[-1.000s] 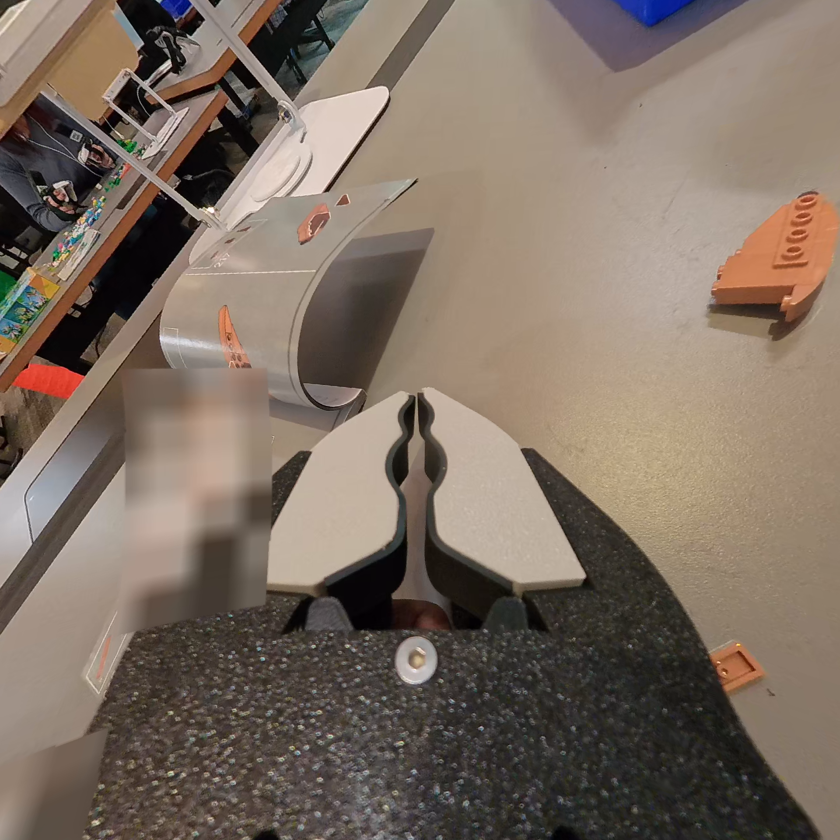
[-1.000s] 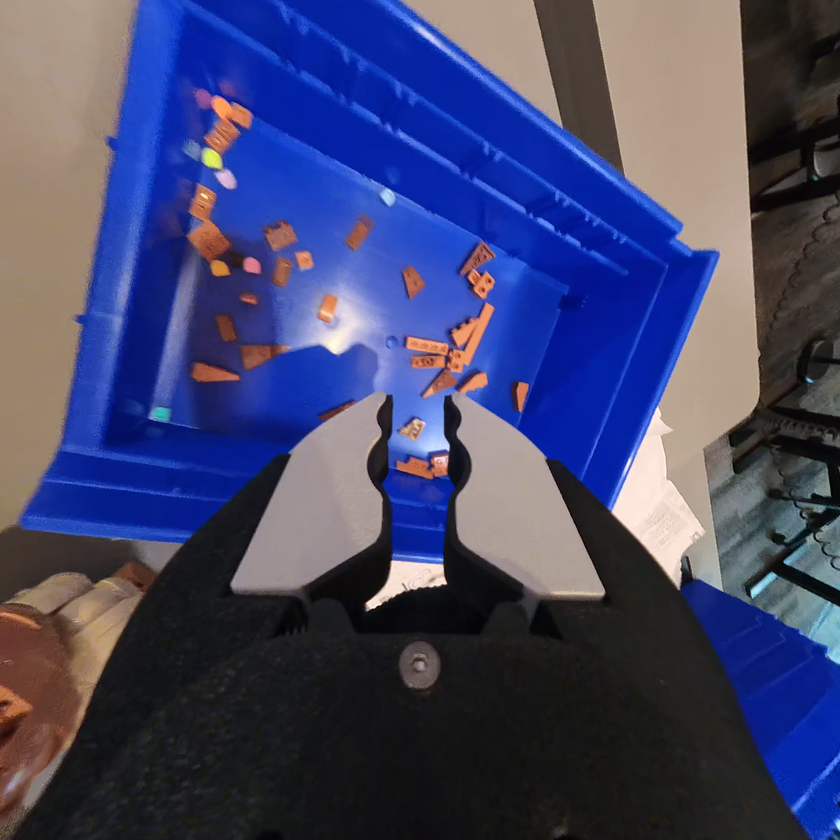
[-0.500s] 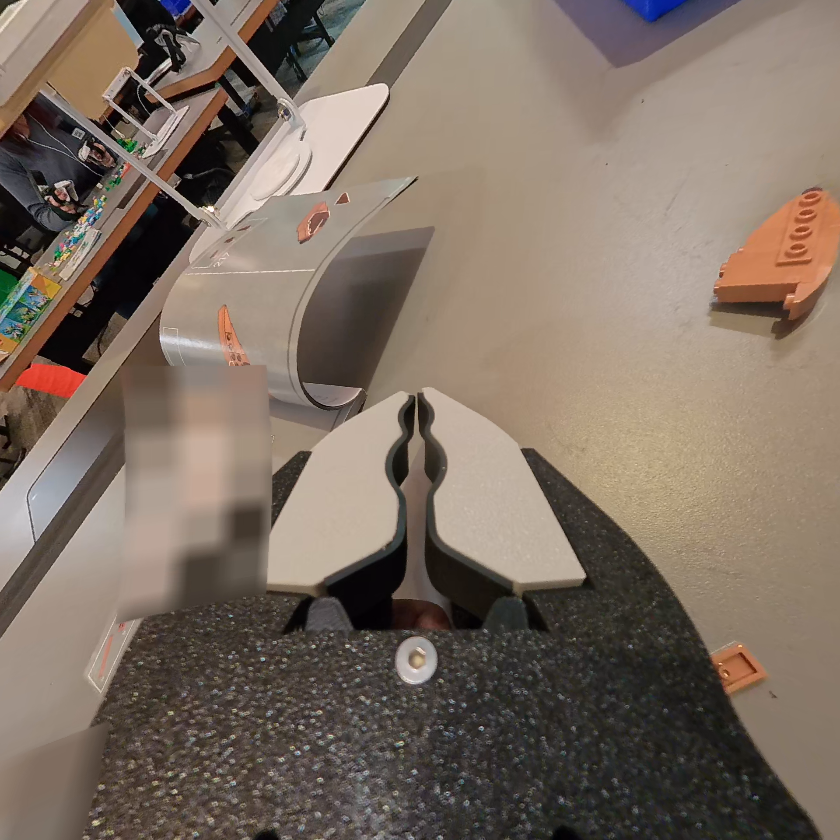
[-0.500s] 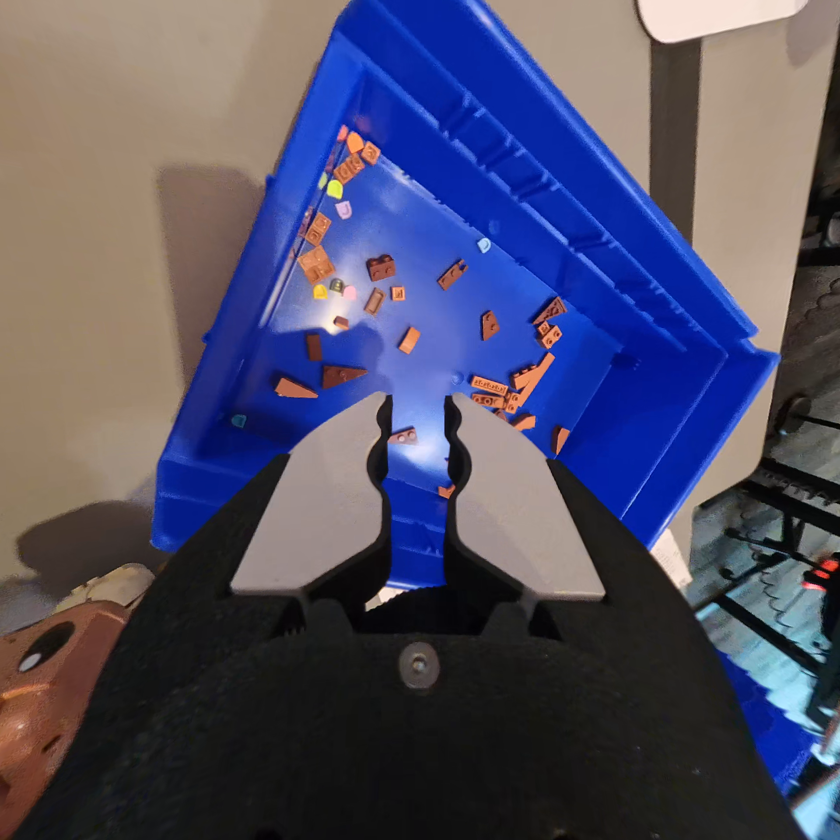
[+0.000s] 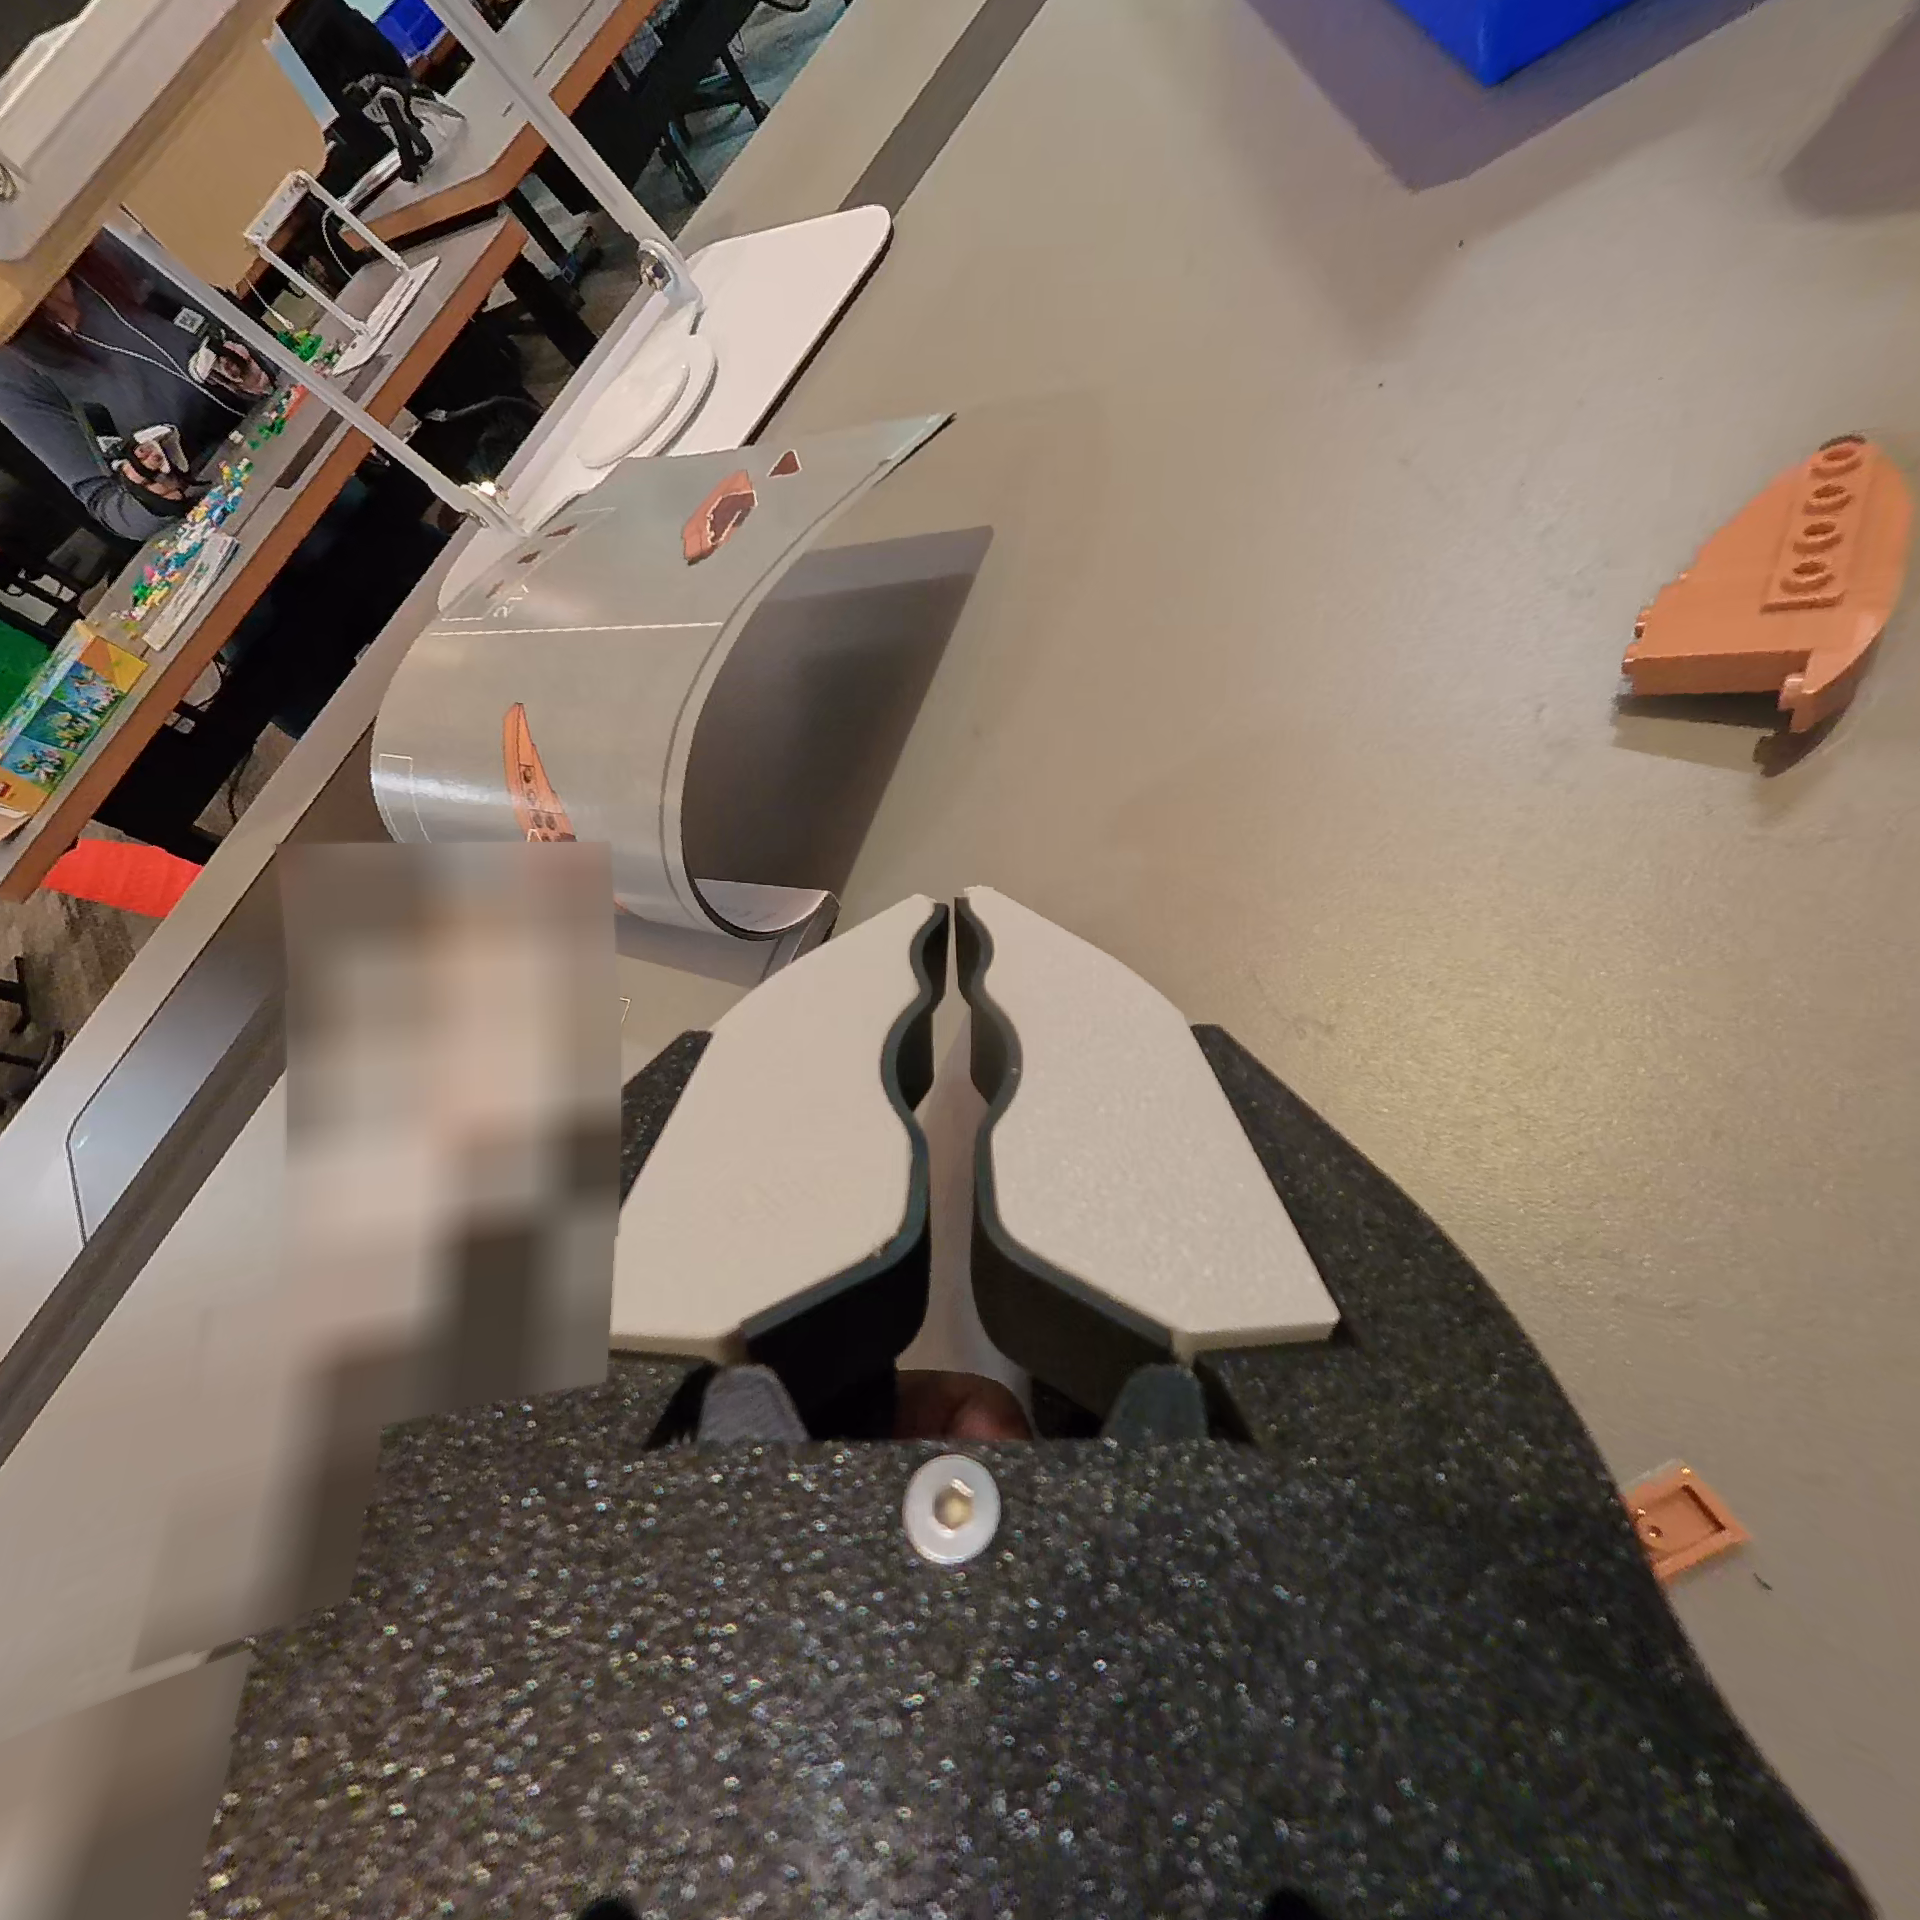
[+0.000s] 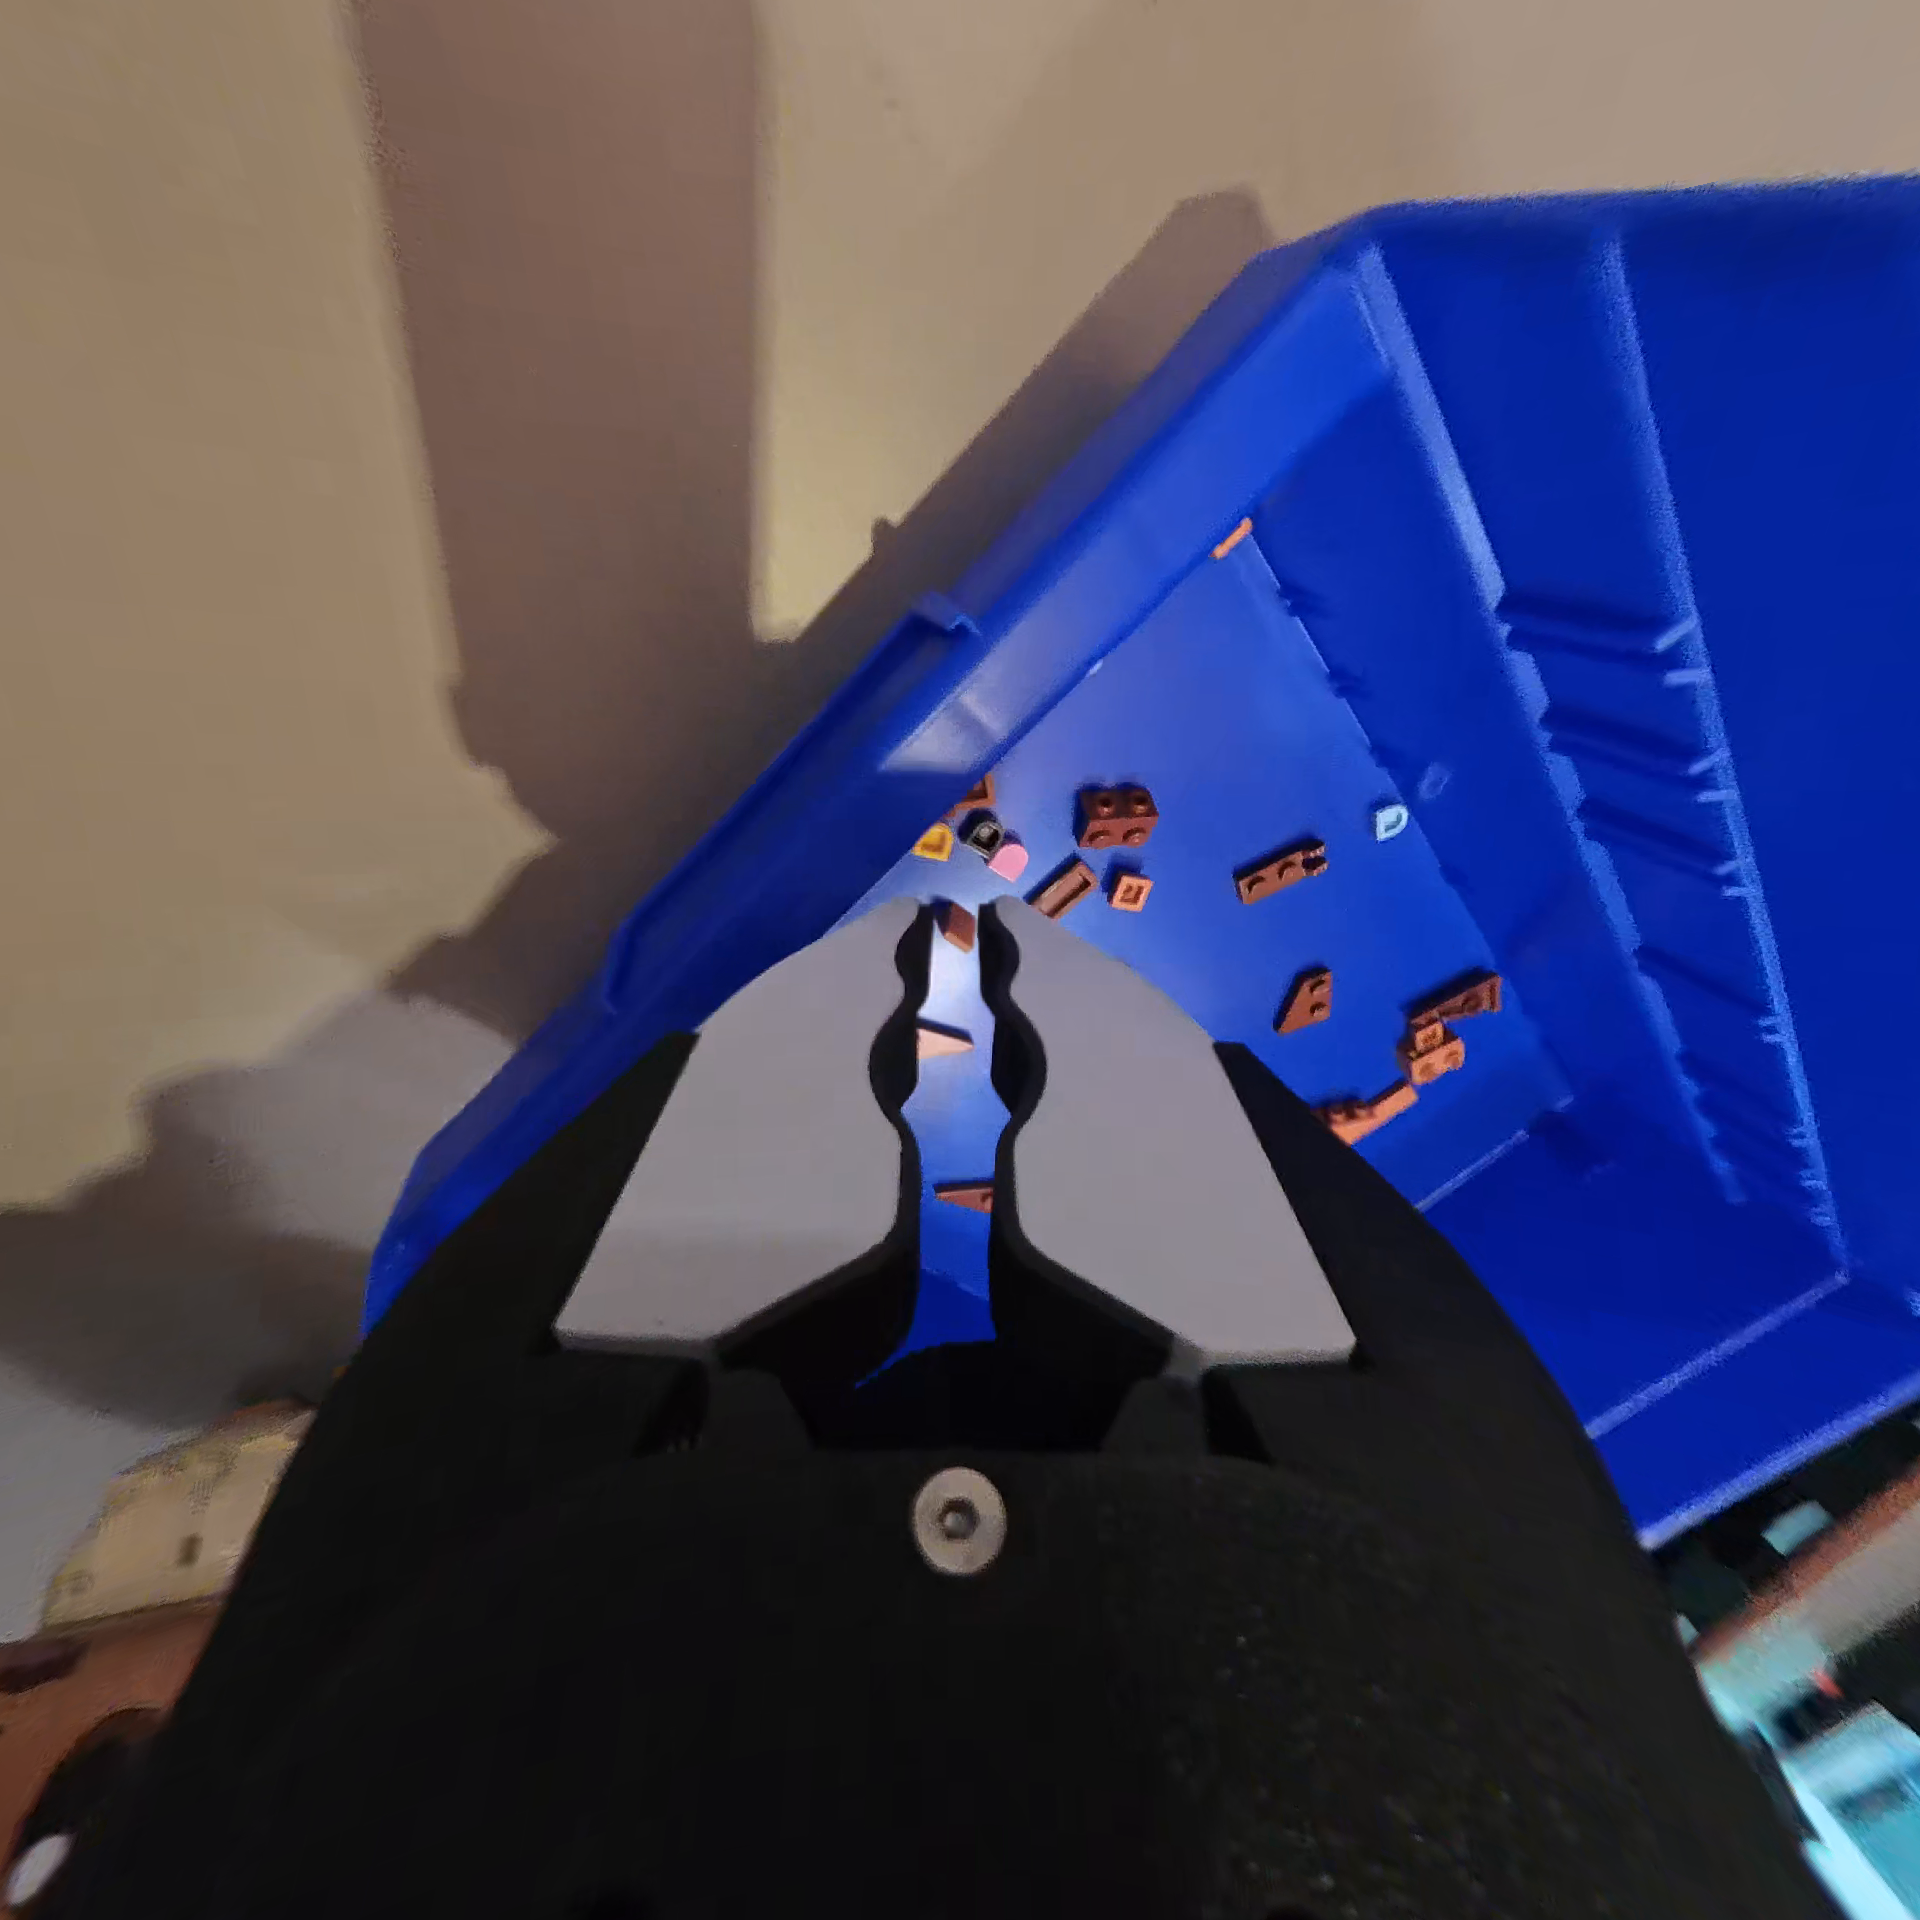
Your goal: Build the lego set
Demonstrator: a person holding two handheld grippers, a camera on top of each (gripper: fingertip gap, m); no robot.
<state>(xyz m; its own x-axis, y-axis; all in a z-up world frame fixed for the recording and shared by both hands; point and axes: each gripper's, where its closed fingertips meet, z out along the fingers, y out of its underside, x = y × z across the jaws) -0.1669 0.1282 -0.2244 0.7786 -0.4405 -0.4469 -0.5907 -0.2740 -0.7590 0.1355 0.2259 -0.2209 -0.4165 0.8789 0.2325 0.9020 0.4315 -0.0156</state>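
My left gripper (image 5: 953, 906) is shut and empty, low over the grey table (image 5: 1299, 935). An orange boat-hull piece (image 5: 1766, 592) lies to its right, and a small orange tile (image 5: 1678, 1517) lies near the gripper body. My right gripper (image 6: 956, 914) reaches into a blue bin (image 6: 1714, 520) of loose bricks, its jaws a narrow gap apart. A small brown piece (image 6: 961, 927) shows between the fingertips; I cannot tell whether they touch it. Several orange-brown bricks, such as a square one (image 6: 1117, 816), lie on the bin floor to the right.
A curled instruction booklet (image 5: 623, 665) stands just ahead of my left gripper, with a white lamp base (image 5: 727, 312) behind it. A corner of the blue bin (image 5: 1507, 31) is at the far right. A blurred cream and brown built part (image 6: 156, 1507) sits left of the right gripper. My right fingertips sit around 30 cm from my left ones. To reach the small orange tile (image 5: 1678, 1517) in a straight line is about 12 cm for my left fingers, about 35 cm for my right.
My right gripper has dropped into the bin towards its left wall, and its jaws have narrowed. The left gripper has stayed still and shut.
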